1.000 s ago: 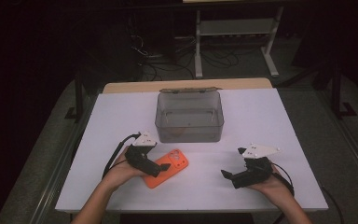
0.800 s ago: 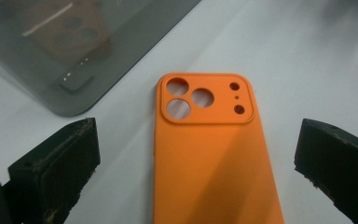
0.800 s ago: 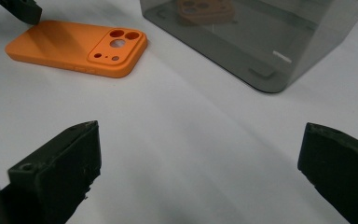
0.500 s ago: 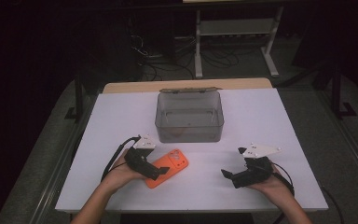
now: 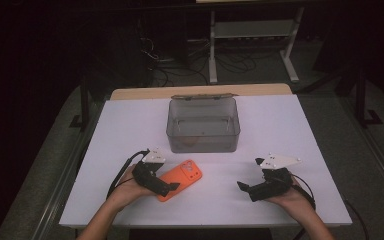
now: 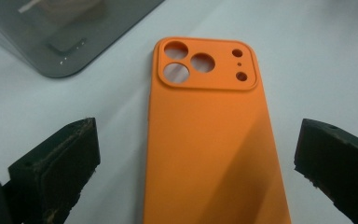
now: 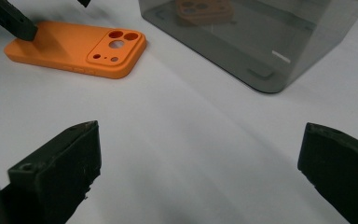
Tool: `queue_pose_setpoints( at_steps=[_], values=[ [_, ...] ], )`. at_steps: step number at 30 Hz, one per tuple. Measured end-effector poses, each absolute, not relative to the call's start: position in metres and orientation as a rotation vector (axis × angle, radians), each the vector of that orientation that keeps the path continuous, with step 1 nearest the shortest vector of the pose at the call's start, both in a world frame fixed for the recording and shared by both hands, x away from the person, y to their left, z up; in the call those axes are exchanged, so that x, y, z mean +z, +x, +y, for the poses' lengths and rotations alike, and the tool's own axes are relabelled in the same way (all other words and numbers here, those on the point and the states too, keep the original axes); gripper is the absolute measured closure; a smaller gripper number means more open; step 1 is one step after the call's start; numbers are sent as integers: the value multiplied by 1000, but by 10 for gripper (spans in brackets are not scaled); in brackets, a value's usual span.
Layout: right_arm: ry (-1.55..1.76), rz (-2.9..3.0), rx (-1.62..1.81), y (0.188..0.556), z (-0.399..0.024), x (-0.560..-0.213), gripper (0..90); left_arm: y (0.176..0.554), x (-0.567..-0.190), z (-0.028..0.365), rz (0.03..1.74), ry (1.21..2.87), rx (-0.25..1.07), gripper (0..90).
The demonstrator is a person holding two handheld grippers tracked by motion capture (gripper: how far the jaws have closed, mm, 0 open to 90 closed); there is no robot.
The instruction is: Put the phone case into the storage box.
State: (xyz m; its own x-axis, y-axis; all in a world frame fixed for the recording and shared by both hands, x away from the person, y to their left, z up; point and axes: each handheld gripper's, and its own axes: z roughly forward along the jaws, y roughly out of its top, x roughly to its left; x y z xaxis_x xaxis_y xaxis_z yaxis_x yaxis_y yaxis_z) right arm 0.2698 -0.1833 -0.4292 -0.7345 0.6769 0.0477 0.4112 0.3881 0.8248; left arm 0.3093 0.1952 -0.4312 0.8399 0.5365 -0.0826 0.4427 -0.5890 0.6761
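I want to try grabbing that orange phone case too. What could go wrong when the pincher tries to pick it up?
1. The orange phone case lies flat on the white table, so the open left gripper might scrape the surface or just push the case along.
2. The case looks thin and smooth; squeezed at the edges, it might bend or slip out.
3. The grey transparent box stands close behind; a slide forward could bump it.

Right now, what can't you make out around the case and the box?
- Orange phone case: near end cut off by the bottom edge of the left gripper view.
- Same end in the high view: covered by the left claw.
- Grey box: contents unclear through the tinted walls; orange patches may be reflections.
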Motion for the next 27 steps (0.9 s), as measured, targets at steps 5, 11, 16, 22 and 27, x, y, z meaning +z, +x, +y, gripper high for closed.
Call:
queue_pose_setpoints(
  at_steps=[5,11,16,22,27],
  values=[
    [958,2355,1269,270,-184,-429,0,308,-432,194,706,2295,157,0],
    [956,2357,1268,270,-184,-429,0,304,-435,193,700,2318,151,0],
    [953,2357,1268,269,-184,-429,0,303,-438,191,693,2335,152,0],
    [956,2357,1268,270,-184,-429,0,300,-442,187,678,2364,151,0],
    [956,2357,1267,270,-184,-429,0,301,-444,187,673,2378,152,0]
  ],
)
